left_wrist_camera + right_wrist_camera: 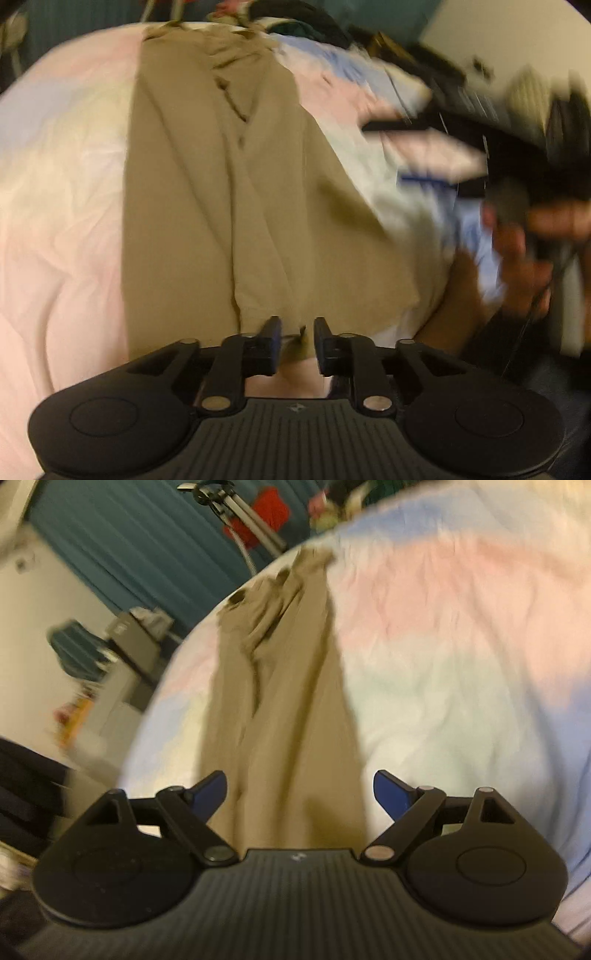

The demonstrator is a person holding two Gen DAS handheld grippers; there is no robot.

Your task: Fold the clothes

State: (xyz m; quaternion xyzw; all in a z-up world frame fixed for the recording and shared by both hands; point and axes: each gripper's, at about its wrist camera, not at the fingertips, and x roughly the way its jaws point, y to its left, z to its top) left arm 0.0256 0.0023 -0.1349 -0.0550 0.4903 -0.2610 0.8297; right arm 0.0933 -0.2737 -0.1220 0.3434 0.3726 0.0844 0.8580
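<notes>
A pair of khaki trousers (229, 192) lies lengthwise on a pastel tie-dye bedsheet (62, 192), legs together, running away from me to the far edge. My left gripper (297, 332) sits at the near hem with its fingers close together and a fold of the khaki cloth between them. In the right wrist view the same trousers (288, 709) run from between the fingers to the far edge of the bed. My right gripper (300, 794) is open wide, its blue-padded fingers on either side of the near trouser end, not touching it. Both views are motion-blurred.
The other hand and its gripper (524, 236) show as a blur at the right of the left wrist view. Dark clothes (306, 26) lie at the bed's far end. A teal curtain (122, 542), a tripod (243, 520) and a grey cabinet (129, 664) stand beyond the bed.
</notes>
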